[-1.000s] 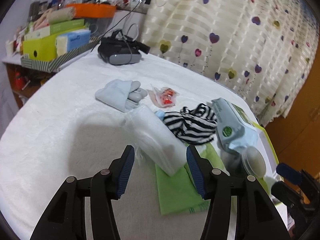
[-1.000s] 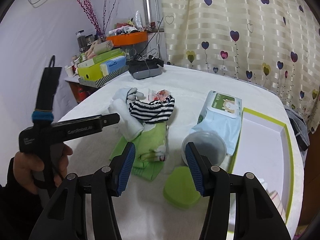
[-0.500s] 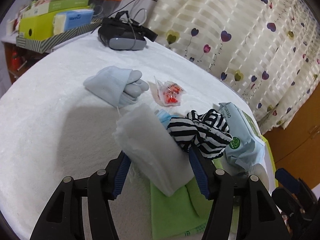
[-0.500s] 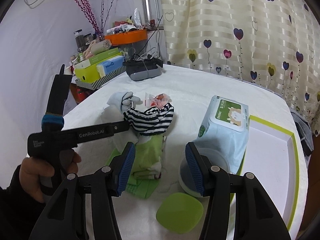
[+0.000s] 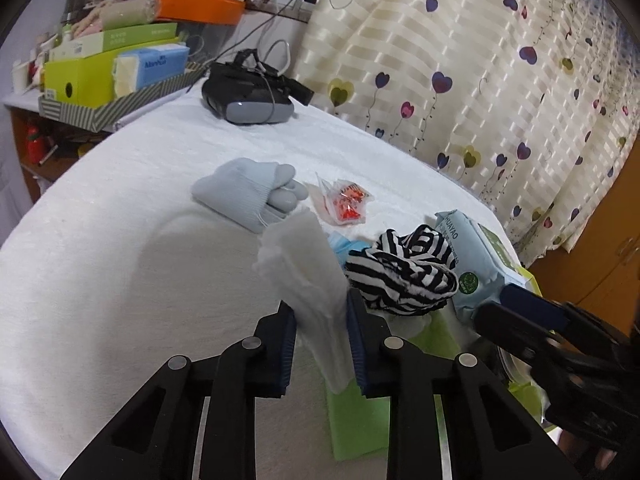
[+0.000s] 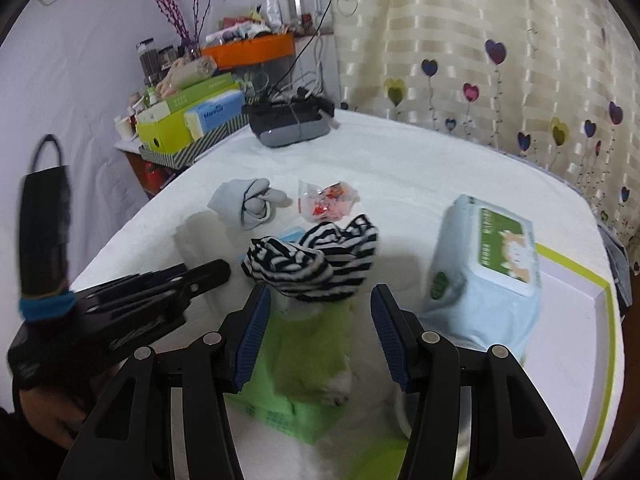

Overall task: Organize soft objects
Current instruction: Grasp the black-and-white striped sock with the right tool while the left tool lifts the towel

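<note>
My left gripper [image 5: 320, 312] has its jaws closing, and the blue pads pinch a white soft pack [image 5: 304, 264] that stands up crumpled between them. Just right of it lies a black-and-white striped cloth [image 5: 404, 276] over a folded green cloth [image 5: 360, 412]. My right gripper [image 6: 320, 320] is open above the green cloth [image 6: 308, 344], with the striped cloth [image 6: 316, 268] just beyond its tips and nothing between the pads. A pale blue-grey glove [image 5: 244, 192] lies further back on the white table.
A light blue wipes pack [image 6: 484, 276] stands at the right beside a white tray with a green rim [image 6: 576, 320]. A red snack packet [image 6: 326, 202] lies near the glove. A black headset [image 5: 248, 100] and stacked boxes [image 5: 100, 76] sit at the far left edge.
The left jaws have closed in on the white pack and squeezed it narrow. My right gripper has moved forward toward the striped cloth; the bowl and green lid have left its view.
</note>
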Available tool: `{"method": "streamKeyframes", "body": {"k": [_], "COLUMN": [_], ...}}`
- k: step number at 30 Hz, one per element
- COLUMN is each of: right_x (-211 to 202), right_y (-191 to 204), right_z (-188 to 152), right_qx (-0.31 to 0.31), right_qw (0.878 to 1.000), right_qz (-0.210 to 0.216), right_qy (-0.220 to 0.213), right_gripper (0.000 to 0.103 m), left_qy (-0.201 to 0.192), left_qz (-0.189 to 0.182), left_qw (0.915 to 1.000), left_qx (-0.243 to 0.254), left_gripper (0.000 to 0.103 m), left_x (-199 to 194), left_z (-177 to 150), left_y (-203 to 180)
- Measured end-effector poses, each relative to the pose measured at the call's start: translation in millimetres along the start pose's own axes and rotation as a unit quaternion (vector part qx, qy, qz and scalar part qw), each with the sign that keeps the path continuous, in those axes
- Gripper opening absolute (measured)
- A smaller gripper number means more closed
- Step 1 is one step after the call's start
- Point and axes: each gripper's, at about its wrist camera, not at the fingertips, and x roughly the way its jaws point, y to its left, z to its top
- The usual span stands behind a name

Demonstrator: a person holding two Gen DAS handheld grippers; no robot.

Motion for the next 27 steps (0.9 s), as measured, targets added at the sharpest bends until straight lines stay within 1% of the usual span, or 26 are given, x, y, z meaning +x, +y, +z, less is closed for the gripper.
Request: {"method": "streamKeyframes", "body": {"k": [3,6,12,15,20,21,22,24,25,27], "right_x": [18,28,33,38,58,62,65,68,69,66], "right_y": [4,7,30,44,55,57,58,61,62,64], "right_z": [6,10,4,-4,-10,-11,-12,-14,-15,-16], "right_qx": [0.003,0.002,-0.047,-0.076,-0.091,-0.094,-0.097,-0.100,-0.103,-0.106], "right_qw": [1.000,1.000,0.998,0.996,0.993,0.992,0.991,0.991,0.990,0.991], "right_qz": [-0.001,-0.005,0.001,0.013,0.013,0.013,0.013,0.016,0.016,0.015], "right_qy": [0.020,0.028,0.036,0.050,0.079,0.083,0.087,0.091,0.090,0.085], "right_gripper": [0.053,0.053,0.053,0.053,0.053,0.049,0.036,0.022,0.017,0.013], "left_qy": [-0.003,-0.002,-0.001,-0.003,-0.005,-0.005,-0.005,-0.006,-0.007,-0.008], "left_qz": [-0.002,-0.007,-0.005,-0.005,-0.006,-0.007,-0.006,-0.006,-0.006,-0.006], "left_qw": [1.0000,0.9999,0.9998,0.9998,0.9997,0.9997,0.9997,0.9997,0.9996,0.9997], "left_qx": [-0.003,-0.012,-0.017,-0.018,-0.023,-0.023,-0.024,-0.025,-0.025,-0.024], "left_gripper": [0.023,0.023,0.023,0.023,0.023,0.023,0.023,0.023,0.023,0.023], "left_x": [-5,-6,-12,-16,-20,-20,-21,-23,-24,-26], "left_z": [-1,-1,-3,-3,-6,-6,-6,-7,-7,-7], "left_y": [7,16,31,37,46,47,48,50,51,51]}}
